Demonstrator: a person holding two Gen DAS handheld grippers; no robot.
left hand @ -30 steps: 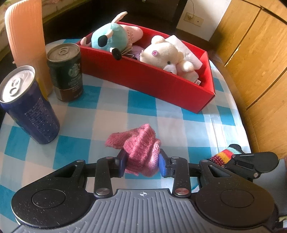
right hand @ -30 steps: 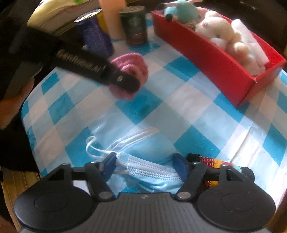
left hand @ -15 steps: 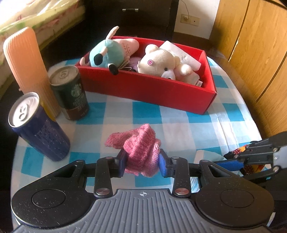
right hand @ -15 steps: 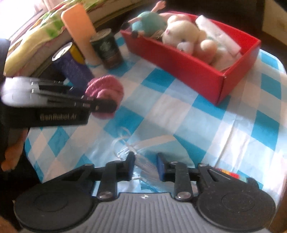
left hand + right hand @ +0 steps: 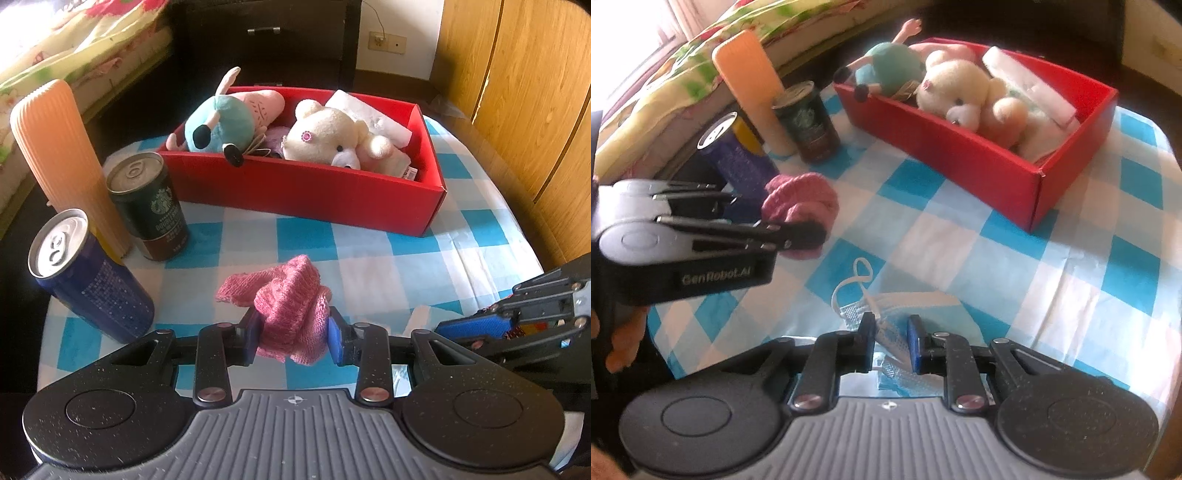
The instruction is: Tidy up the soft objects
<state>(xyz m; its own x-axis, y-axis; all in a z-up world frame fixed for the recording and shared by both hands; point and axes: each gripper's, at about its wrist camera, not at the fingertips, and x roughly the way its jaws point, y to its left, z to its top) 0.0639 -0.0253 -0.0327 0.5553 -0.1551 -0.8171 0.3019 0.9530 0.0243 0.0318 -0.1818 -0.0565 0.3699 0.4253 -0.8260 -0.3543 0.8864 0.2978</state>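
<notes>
My left gripper point(image 5: 293, 334) is shut on a pink knitted piece point(image 5: 291, 299) and holds it above the checked tablecloth; it also shows in the right wrist view point(image 5: 798, 206). My right gripper point(image 5: 891, 341) is shut on a light blue face mask point(image 5: 894, 314), lifted off the cloth with its ear loop point(image 5: 855, 280) trailing. A red box point(image 5: 332, 188) at the back holds a cream teddy bear point(image 5: 325, 138), a teal plush toy point(image 5: 221, 123) and white folded cloth point(image 5: 369, 114). A striped knit piece point(image 5: 532, 326) lies mostly hidden behind my right gripper.
A blue can point(image 5: 85, 277), a dark Starbucks can point(image 5: 147, 206) and a tall orange ribbed bottle point(image 5: 62, 158) stand at the left. Wooden cabinet doors point(image 5: 517, 92) are at the right, a bed point(image 5: 55, 48) at the far left. The table edge is near me.
Both grippers have risen and pulled back with their loads. My right gripper closed from wide open onto the face mask and lifted it off the cloth.
</notes>
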